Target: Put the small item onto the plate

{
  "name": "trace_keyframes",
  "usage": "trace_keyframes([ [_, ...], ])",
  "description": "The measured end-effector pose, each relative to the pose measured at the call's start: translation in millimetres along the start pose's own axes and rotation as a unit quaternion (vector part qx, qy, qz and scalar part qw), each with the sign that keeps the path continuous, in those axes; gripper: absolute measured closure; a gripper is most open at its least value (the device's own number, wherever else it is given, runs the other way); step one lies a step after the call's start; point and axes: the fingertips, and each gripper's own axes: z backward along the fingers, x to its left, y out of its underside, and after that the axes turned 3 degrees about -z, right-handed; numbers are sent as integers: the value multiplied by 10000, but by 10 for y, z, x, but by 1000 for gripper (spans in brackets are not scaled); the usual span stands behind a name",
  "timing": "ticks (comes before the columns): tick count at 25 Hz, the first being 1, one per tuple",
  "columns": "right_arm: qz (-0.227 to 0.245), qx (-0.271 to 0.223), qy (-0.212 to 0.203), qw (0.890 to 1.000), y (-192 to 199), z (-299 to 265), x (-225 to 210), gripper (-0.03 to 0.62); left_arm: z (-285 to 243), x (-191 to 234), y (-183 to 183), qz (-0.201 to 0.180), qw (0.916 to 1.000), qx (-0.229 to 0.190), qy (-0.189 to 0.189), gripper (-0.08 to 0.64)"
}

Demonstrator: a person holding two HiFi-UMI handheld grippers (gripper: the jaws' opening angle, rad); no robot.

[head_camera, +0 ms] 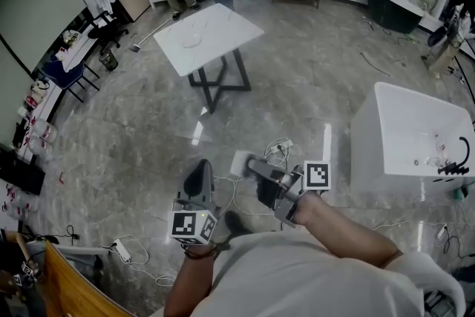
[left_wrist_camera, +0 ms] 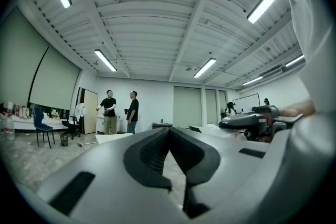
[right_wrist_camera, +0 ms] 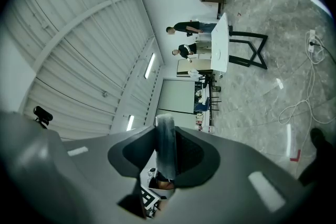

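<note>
right claw (right_wrist_camera: 167, 136) pinching small item (right_wrist_camera: 166, 157), greyish, blurred, perhaps tube-shaped; left claw (left_wrist_camera: 169, 130) pressed together, empty.

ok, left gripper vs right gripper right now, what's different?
Left gripper has its jaws together with nothing between them; right gripper is shut on a small grey item. The left gripper view sits level on the room; the right gripper view is rolled sideways. Both are held close to the person, away from the white table.
</note>
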Motion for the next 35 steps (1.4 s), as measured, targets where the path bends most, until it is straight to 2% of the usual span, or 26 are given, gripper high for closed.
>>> trace_keyframes([
  [5,33,-2,99,9999,-9,-160,-118,489,-24,213,80,102,9999,15,-37,554],
  [12,56,-32,188,9998,-159,-857,-332,489,-282,941,72,160,9999,-43,-48,554],
  [23,134,-375,281,9988,-620,-2158,-597,489,-920,2095,-39,93,9990,26,448,554],
  [27,125,-428,340,9984,-735,-2508,-683,489,-1100,2372,-114,74,9978,70,655,554],
  [35,156,-443,400,9981,-1088,-2831,-845,489,-1401,2764,-126,58,9983,63,572,554],
])
